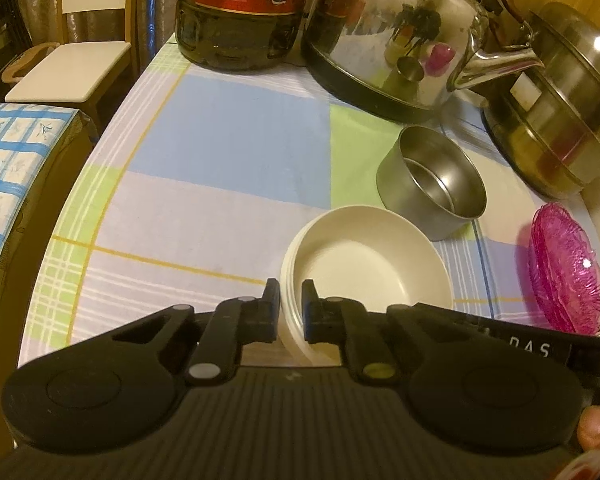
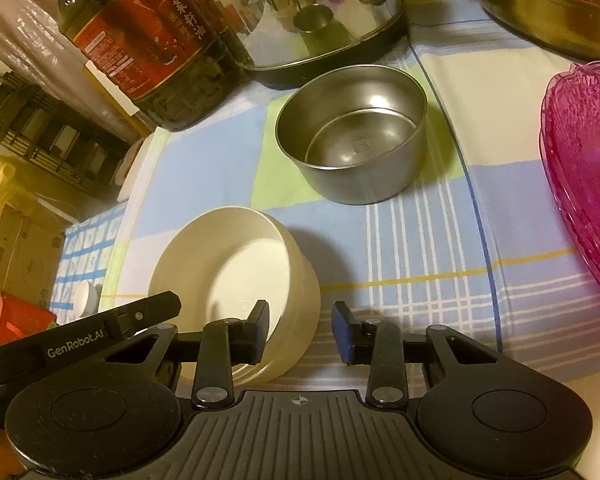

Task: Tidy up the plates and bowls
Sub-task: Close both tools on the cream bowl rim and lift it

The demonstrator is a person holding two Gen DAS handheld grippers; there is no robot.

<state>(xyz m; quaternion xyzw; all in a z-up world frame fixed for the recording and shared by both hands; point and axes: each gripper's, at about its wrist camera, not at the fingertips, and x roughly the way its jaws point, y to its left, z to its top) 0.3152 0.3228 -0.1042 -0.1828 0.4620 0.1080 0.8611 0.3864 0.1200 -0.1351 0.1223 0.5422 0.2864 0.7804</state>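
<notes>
Left gripper [image 1: 291,304] pinches the near rim of the light, rigid white bowl [image 1: 368,256] before the steel bowl [image 1: 432,184]; right gripper [image 2: 300,330] straddles its wall, spread.

One cream bowl [image 1: 364,264], one steel bowl [image 1: 432,184], one pink dish [image 1: 566,270], one kettle [image 1: 388,40], one oil bottle [image 1: 240,12], one lidded pot [image 1: 560,100], two grippers.

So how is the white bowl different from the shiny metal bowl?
The white bowl is cream, wide and shallow; the metal bowl is silvery, with taller, straighter sides. The left tongs pinch the white bowl's rim, while nothing touches the metal bowl. Both are round, empty and sit on the checked tablecloth.
</notes>
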